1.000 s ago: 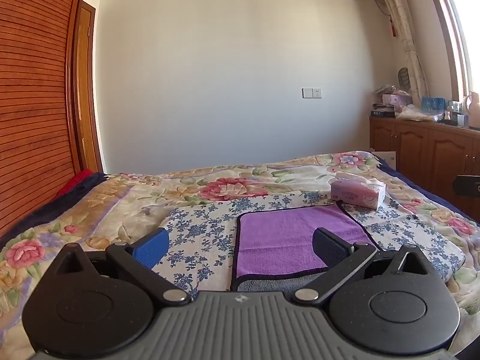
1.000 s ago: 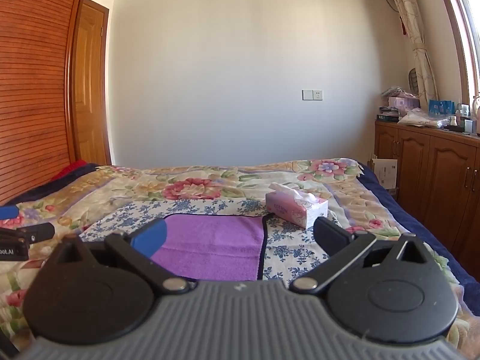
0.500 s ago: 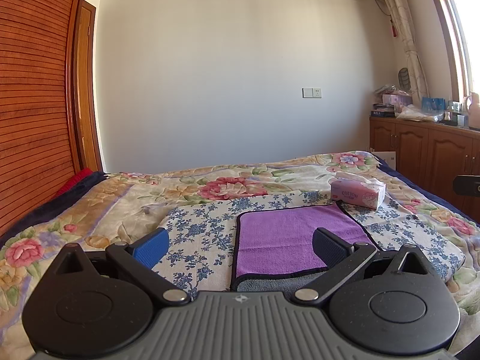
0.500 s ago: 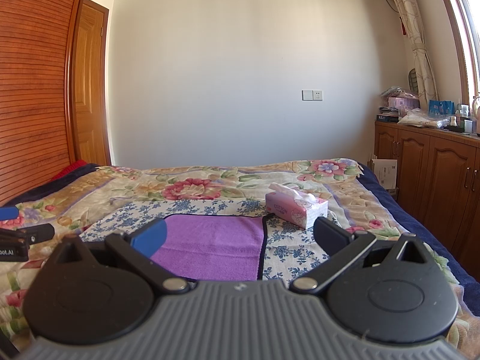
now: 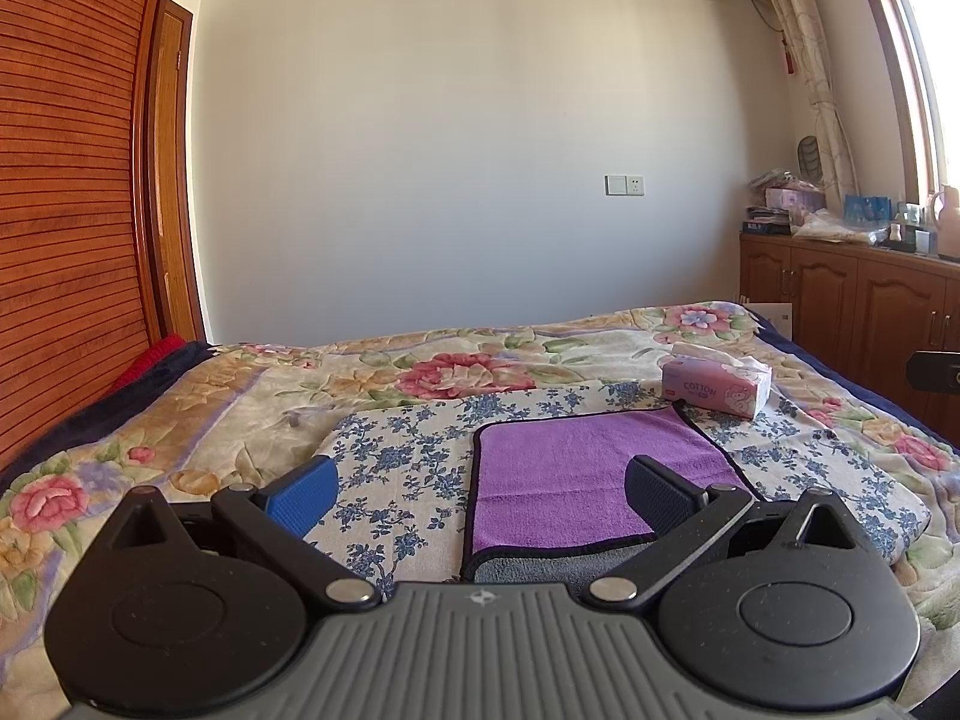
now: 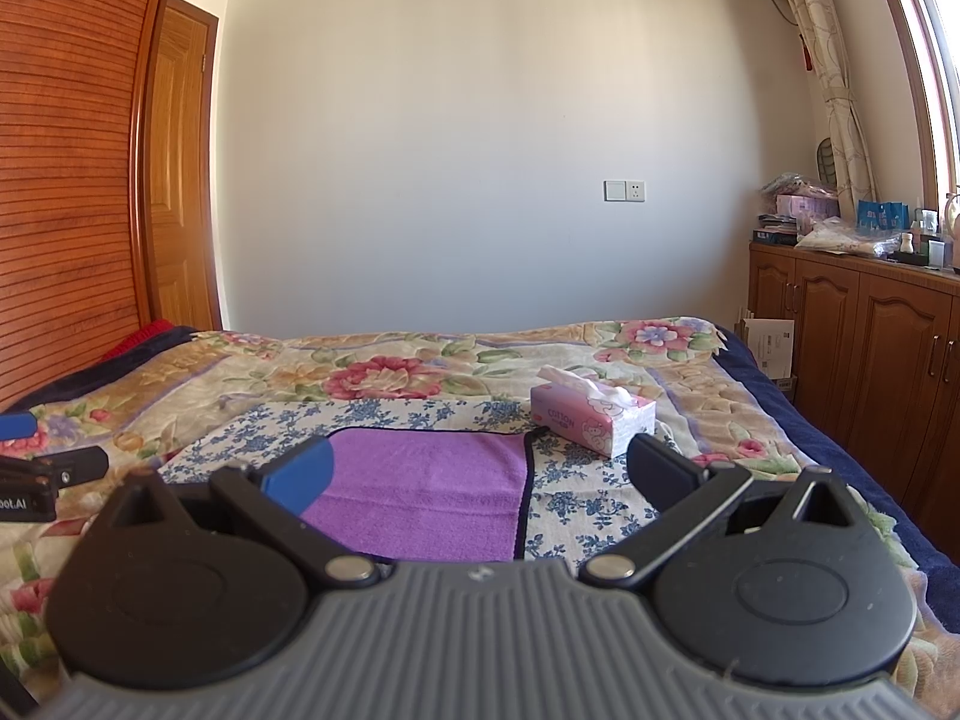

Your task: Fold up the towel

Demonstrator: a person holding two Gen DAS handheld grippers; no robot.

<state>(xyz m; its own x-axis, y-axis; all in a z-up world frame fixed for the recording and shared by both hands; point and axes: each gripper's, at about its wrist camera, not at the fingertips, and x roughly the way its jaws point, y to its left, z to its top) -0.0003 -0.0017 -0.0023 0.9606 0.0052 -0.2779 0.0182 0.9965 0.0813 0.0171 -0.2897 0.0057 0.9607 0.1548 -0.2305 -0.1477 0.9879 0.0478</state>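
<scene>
Left wrist view: a bed (image 5: 198, 414) under a quilted floral cover fills the room between a slatted wooden wall and brown cabinets, and the fuzzy purple towel (image 5: 591, 480) with dark piping lies flat on a blue-flowered cloth (image 5: 408, 456), its grey underside showing at the near edge, while the left tongs (image 5: 480, 495) hover spread wide, holding nothing. Right wrist view: same plain white wall, the towel (image 6: 432, 492) is ahead and left, a pink tissue box (image 6: 591, 417) stands just beyond its far right corner, and the right tongs (image 6: 480, 474) gape open, empty.
</scene>
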